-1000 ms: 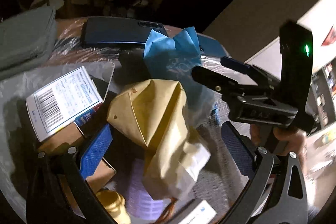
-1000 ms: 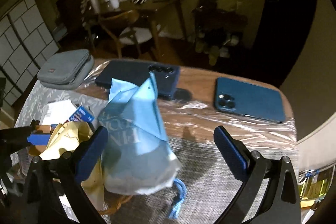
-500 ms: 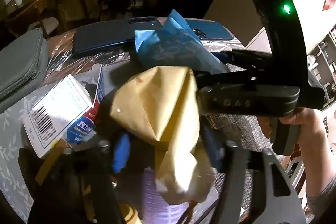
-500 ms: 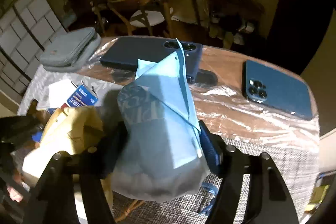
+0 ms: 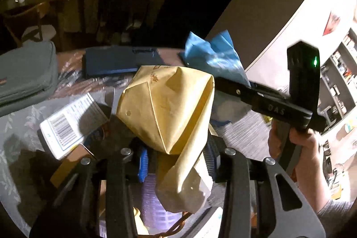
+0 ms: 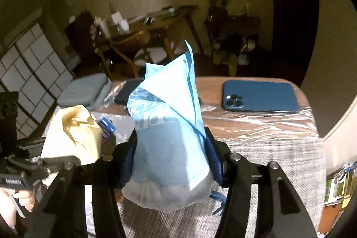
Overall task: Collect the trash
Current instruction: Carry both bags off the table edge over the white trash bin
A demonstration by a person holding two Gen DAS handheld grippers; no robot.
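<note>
A crumpled yellow paper bag [image 5: 169,108] stands between the blue pads of my left gripper [image 5: 176,160]. The jaws are closing and the pads press on its lower part. In the right wrist view a light blue plastic bag [image 6: 169,137] with white print sits between the pads of my right gripper [image 6: 170,155]. Those jaws are closing too and squeeze its sides. The two bags hang side by side above the table: the blue bag [image 5: 214,59] shows behind the yellow one, and the yellow bag [image 6: 73,133] shows at the left.
A white barcoded box [image 5: 67,124], a brown carton and a purple item [image 5: 154,197] lie under the left gripper. A grey pouch [image 6: 87,90], a dark phone [image 5: 120,61] and a blue phone [image 6: 261,96] rest on the plastic-wrapped table [image 6: 256,124]. A hand [image 5: 301,148] grips the right tool.
Both grippers went from wide open to closed around their bags. The yellow bag and the blue bag have risen a little off the pile.
</note>
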